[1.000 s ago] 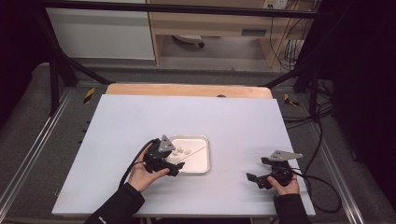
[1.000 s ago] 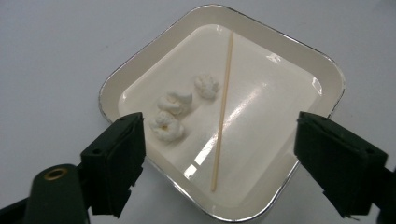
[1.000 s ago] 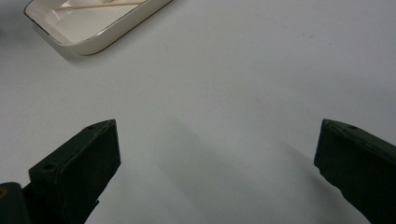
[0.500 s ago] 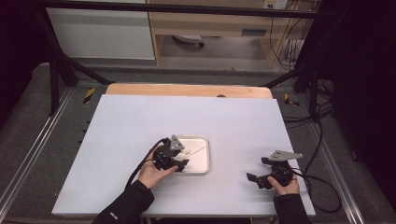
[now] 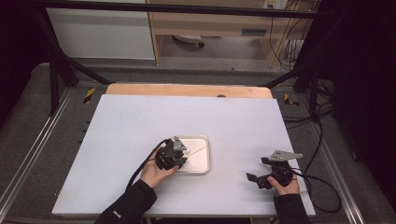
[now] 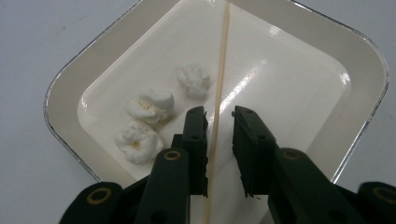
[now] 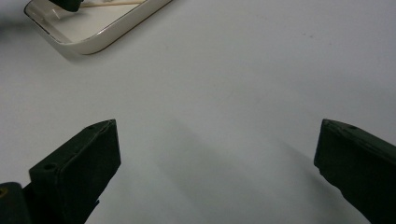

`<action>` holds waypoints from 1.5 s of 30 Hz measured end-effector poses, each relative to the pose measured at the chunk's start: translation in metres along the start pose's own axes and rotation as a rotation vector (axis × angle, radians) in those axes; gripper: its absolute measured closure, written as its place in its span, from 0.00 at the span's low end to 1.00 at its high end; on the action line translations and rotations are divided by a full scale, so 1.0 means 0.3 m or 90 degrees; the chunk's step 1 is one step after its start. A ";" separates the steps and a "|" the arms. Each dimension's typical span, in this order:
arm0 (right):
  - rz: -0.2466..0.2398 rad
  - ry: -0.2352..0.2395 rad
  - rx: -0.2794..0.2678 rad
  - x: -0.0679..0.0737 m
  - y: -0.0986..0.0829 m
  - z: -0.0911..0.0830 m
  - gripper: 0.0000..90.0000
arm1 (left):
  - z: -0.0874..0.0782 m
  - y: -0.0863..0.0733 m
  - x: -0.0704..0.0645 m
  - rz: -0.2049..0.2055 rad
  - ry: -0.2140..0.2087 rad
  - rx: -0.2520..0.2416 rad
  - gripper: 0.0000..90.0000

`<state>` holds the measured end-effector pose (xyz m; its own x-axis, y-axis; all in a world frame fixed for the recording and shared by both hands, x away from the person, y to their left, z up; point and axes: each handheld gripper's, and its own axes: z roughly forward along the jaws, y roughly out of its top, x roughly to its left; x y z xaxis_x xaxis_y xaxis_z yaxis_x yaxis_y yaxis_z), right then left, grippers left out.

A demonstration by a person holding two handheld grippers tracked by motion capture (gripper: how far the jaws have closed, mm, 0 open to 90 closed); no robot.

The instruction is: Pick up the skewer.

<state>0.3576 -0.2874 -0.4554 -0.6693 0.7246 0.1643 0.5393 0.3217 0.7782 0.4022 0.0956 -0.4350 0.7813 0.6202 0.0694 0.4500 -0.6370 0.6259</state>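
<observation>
A white, metal-rimmed tray (image 5: 205, 161) lies a little left of the table's middle. In the left gripper view the tray (image 6: 369, 60) holds three white puffy marshmallows (image 6: 150, 105) and a thin wooden skewer (image 6: 222, 60) lying lengthwise. My left gripper (image 6: 218, 113) hovers low over the tray, its jaws a narrow gap apart on either side of the skewer, not clamped on it. The marshmallows lie just left of the left jaw. From above, the left gripper (image 5: 180, 158) covers the tray's left half. My right gripper (image 5: 256, 169) rests near the table's front right, wide open and holding nothing.
The white tabletop (image 5: 140, 121) stretches bare around the tray, with a wooden strip (image 5: 187, 89) along its far edge. In the right gripper view the tray's corner (image 7: 100, 44) lies far off at the upper left, beyond bare table. Cables trail off the right edge.
My left gripper has moved right, from the tray's left edge to over the tray, and now straddles the skewer. The right gripper has stayed put.
</observation>
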 end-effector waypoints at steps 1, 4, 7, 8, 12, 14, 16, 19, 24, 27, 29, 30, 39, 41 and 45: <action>0.000 0.000 0.000 0.000 0.000 0.000 0.01 | 0.001 -0.001 0.002 -0.002 -0.001 -0.002 0.84; -0.003 0.000 0.000 0.000 -0.001 0.002 0.01 | 0.001 -0.001 0.005 -0.006 -0.001 -0.005 0.89; 0.000 0.000 0.000 0.001 0.000 0.001 0.01 | 0.004 -0.001 0.006 -0.004 0.002 -0.003 0.91; 0.000 -0.001 0.000 0.000 0.000 0.001 0.01 | 0.007 -0.002 0.007 -0.004 0.003 -0.001 0.92; 0.000 -0.001 0.000 0.000 0.000 0.001 0.01 | 0.009 -0.004 0.009 -0.011 -0.004 -0.006 0.95; -0.002 -0.001 0.001 0.000 -0.001 0.002 0.01 | 0.009 -0.005 0.008 -0.011 -0.005 -0.006 0.96; -0.003 0.000 0.001 0.000 -0.001 0.002 0.01 | 0.009 -0.006 0.008 -0.014 -0.007 -0.007 0.97; -0.003 0.000 0.001 0.000 -0.001 0.002 0.01 | 0.010 -0.007 0.007 -0.012 -0.006 -0.010 0.97; -0.001 0.000 0.002 0.001 -0.001 0.003 0.01 | 0.009 -0.009 0.007 -0.007 -0.008 -0.012 0.98; -0.002 0.000 0.000 0.000 -0.001 0.002 0.01 | 0.008 -0.014 0.010 -0.008 -0.010 -0.018 0.99; -0.002 -0.001 0.000 0.000 0.000 0.002 0.01 | 0.009 -0.017 0.011 -0.011 -0.012 -0.023 0.99; -0.001 -0.001 0.002 0.001 -0.001 0.002 0.01 | 0.009 -0.017 0.011 -0.011 -0.013 -0.024 0.99; -0.003 -0.001 0.001 0.001 0.000 0.001 0.01 | 0.003 -0.018 0.009 -0.008 -0.014 -0.035 0.99; -0.002 -0.002 0.001 0.001 -0.001 0.002 0.01 | -0.004 -0.018 0.010 -0.009 -0.014 -0.042 0.99; -0.004 -0.001 0.003 0.001 -0.001 0.003 0.01 | -0.024 -0.017 0.010 -0.010 -0.021 -0.053 0.99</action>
<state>0.3577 -0.2867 -0.4561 -0.6721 0.7234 0.1582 0.5372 0.3293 0.7765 0.3992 0.1040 -0.4324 0.7892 0.6132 0.0340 0.4256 -0.5861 0.6895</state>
